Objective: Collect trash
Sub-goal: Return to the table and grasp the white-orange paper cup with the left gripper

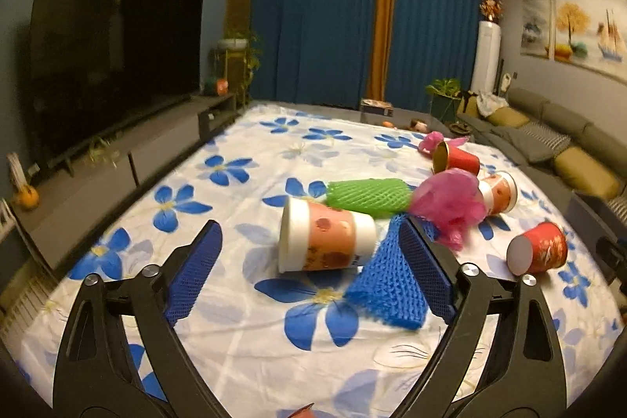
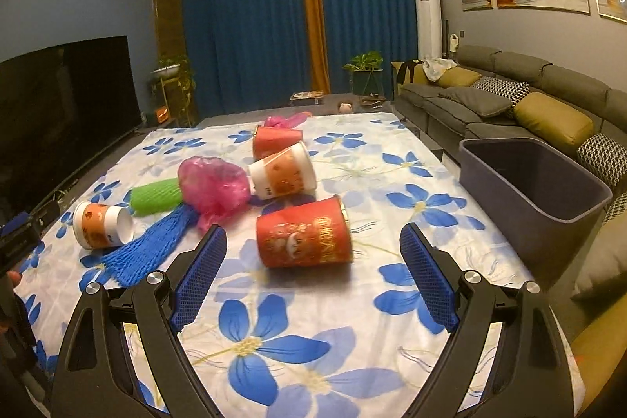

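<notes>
Trash lies scattered on a flowered tablecloth (image 1: 243, 332). My left gripper (image 1: 309, 226) is open, and a white-and-orange paper cup (image 1: 325, 241) lies on its side just ahead of its fingertips, untouched. A blue foam net (image 1: 388, 285) lies by its right finger, with a green foam net (image 1: 368, 196) and a pink plastic bag (image 1: 450, 200) behind. My right gripper (image 2: 312, 230) is open too, with a tipped red cup (image 2: 303, 236) lying just ahead between its fingertips, clear of the pads. Further back lie a second white-and-orange cup (image 2: 282, 175) and another red cup (image 2: 274, 140).
A grey bin (image 2: 529, 183) stands off the table's right edge, in front of a grey sofa (image 2: 490, 96). A large TV (image 1: 113, 65) on a low cabinet runs along the left side. Blue curtains (image 2: 250, 26) close off the far wall. A smaller pink bag (image 2: 282, 121) lies at the table's far end.
</notes>
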Available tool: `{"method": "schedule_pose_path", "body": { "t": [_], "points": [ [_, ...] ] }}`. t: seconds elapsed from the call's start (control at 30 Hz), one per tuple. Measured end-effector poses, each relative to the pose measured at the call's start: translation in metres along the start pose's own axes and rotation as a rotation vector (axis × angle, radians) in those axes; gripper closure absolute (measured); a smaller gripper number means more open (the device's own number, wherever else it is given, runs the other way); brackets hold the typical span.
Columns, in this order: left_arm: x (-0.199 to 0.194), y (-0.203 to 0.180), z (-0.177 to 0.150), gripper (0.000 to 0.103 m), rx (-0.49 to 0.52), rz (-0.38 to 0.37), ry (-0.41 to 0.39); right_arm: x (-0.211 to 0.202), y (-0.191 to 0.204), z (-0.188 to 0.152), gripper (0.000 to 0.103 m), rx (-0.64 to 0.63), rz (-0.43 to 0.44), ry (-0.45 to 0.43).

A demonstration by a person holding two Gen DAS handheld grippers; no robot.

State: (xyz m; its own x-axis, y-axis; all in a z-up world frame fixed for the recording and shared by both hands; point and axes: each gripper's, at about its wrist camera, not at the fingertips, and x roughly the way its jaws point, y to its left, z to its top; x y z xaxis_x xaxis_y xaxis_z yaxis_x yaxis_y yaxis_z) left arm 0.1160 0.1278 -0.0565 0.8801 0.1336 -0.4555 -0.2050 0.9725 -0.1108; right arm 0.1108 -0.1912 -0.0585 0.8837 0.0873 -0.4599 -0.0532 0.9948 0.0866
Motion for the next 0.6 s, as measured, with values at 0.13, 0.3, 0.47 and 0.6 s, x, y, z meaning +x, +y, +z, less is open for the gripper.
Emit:
{"method": "schedule_pose_path", "body": {
  "t": [0.13,0.3,0.47,0.6],
  "points": [
    [0.024,0.020,0.001,0.027,-0.060,-0.072,0.072,0.004,0.007,-0.001,0.016,-0.006,0.001,0.006],
    [0.053,0.025,-0.001,0.043,-0.058,-0.133,0.152,0.009,0.010,0.000,0.016,-0.017,-0.007,0.012],
    [0.068,0.023,-0.005,0.061,-0.057,-0.231,0.214,0.013,0.006,-0.001,0.016,-0.013,-0.017,0.020],
    [0.075,0.015,-0.009,0.077,-0.039,-0.279,0.249,0.017,0.003,-0.002,0.016,-0.007,-0.021,0.026]
  ]
}}
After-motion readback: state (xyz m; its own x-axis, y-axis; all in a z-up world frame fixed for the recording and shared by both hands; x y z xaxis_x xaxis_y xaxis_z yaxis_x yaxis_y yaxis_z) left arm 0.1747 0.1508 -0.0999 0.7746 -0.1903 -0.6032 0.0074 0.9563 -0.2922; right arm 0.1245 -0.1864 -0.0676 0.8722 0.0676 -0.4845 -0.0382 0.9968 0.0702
